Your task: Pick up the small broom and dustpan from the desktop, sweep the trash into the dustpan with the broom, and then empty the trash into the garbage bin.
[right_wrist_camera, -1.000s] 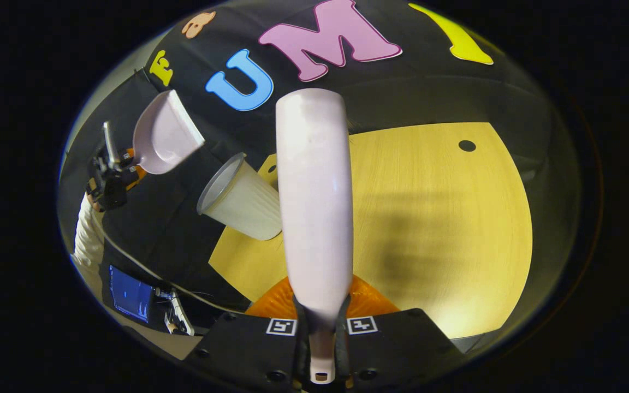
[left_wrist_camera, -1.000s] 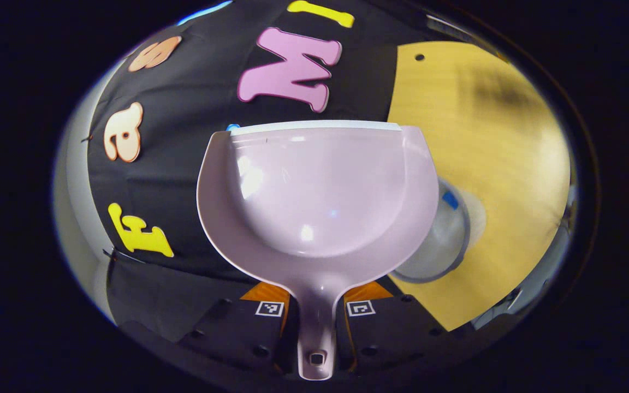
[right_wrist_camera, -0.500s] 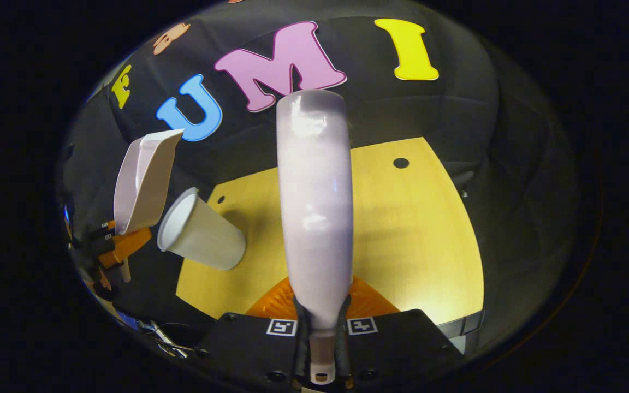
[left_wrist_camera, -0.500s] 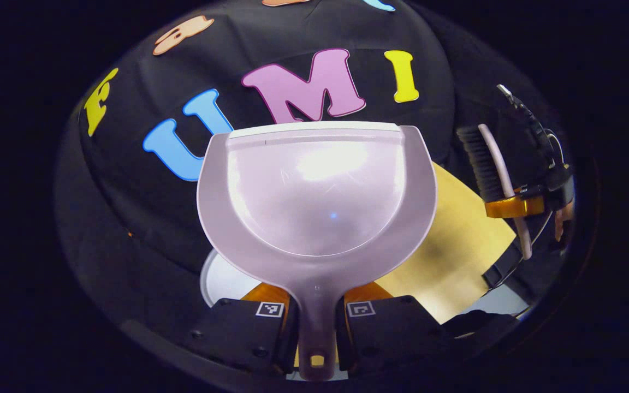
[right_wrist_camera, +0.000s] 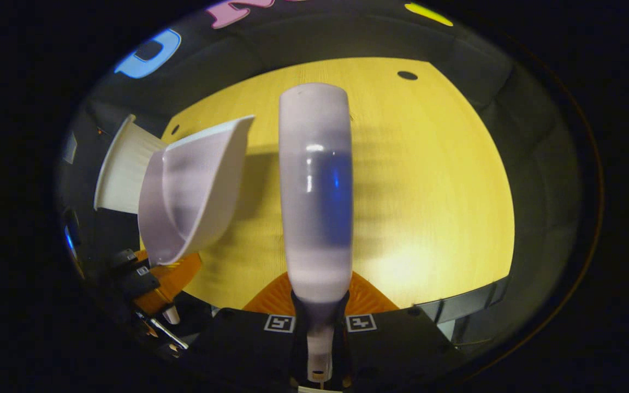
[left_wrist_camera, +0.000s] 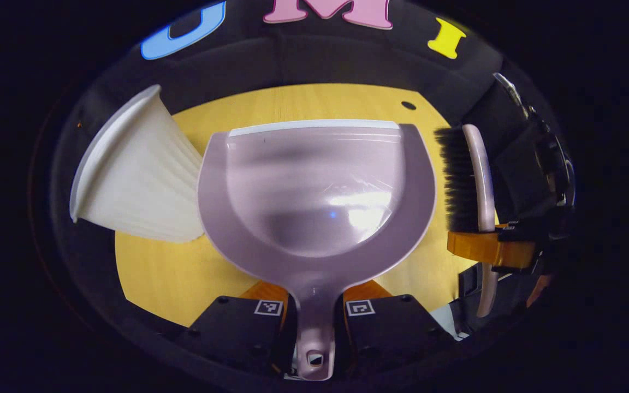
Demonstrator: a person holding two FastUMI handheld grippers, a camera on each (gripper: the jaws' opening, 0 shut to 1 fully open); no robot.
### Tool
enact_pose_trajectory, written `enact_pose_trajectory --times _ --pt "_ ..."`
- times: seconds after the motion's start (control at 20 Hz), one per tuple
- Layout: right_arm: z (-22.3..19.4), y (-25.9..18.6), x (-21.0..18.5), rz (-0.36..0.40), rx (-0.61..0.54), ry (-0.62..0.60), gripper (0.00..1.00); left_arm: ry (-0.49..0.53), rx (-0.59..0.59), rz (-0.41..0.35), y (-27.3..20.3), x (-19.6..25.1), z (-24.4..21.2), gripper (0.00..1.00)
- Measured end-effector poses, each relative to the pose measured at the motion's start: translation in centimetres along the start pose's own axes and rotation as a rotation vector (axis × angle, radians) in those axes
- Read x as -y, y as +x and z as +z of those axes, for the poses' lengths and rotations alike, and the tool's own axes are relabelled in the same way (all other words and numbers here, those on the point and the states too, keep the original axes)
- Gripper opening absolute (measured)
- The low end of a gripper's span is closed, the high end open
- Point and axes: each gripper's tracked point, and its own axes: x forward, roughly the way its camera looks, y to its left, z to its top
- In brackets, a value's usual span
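Ribbed white plastic, the tapered wall of a garbage bin [left_wrist_camera: 137,174], is seen at the left of the left gripper view, its rim turned toward the upper left and its narrow end hidden behind the pale lilac plastic dustpan [left_wrist_camera: 317,191]. The dustpan is spread across the centre of that view, its pan bare and its straight lip toward the top, above the yellow wooden desktop [left_wrist_camera: 156,273]. Its handle is pinched between both fingers of the left gripper [left_wrist_camera: 314,327] at the bottom centre. At the right of the same view, the small broom [left_wrist_camera: 464,180] with black bristles and a pale lilac back is seen held upright by the right gripper [left_wrist_camera: 492,248].

In the right gripper view, the bin and dustpan are seen at the left, overlapping, with the left gripper below them. At the centre the broom's back runs upward from the right gripper's fingers, which are pressed together on its handle.
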Motion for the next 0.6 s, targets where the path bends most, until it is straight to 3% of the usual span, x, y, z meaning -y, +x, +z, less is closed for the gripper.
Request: enact_pose_trajectory --times 0.2,0.6 --pt "-0.6 4.5 1.0 -0.081 -0.075 0.002 0.19 -0.095 -0.079 -0.021 -0.2 0.3 0.1 0.26" --pt "-2.6 7.9 3.4 -0.215 -0.207 -0.069 0.19 -0.083 -0.209 0.059 -1.1 0.0 0.2 0.26"
